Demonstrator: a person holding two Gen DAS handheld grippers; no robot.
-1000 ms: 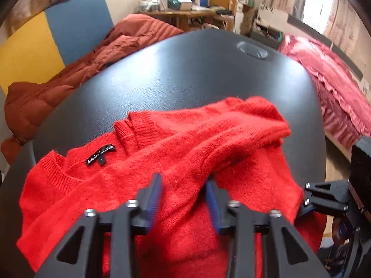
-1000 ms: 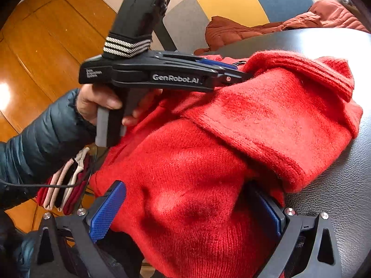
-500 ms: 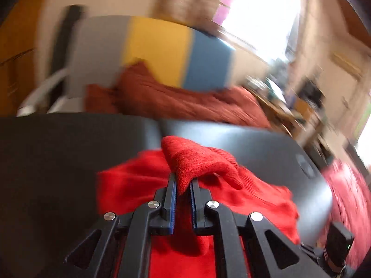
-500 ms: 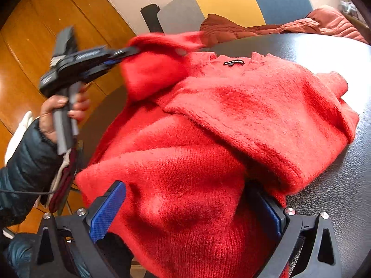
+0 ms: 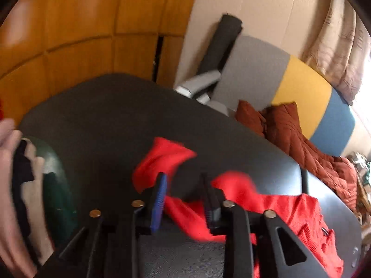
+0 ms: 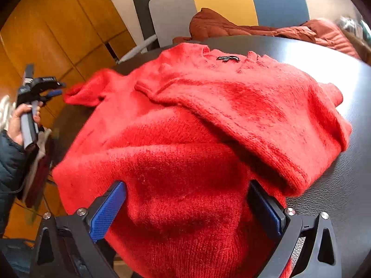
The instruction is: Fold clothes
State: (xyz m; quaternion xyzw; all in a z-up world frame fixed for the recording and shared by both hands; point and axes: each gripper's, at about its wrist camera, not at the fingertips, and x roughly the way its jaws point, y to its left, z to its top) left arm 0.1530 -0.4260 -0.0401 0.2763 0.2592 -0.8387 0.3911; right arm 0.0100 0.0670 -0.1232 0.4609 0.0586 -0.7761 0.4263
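The jaws of the left gripper [image 5: 183, 194] have just been opening and are now standing apart, with red knit lying low between them but not pinched; the sleeve end [image 5: 162, 159] is sitting just ahead of the blue pad, blurred. The jaws of the right gripper [image 6: 187, 208] are standing wide, their pads pressing on a thick bunch of the red sweater [image 6: 208, 120], which is lying spread ahead of them on the black table [image 6: 343, 185], its neck label [image 6: 228, 58] at the far side.
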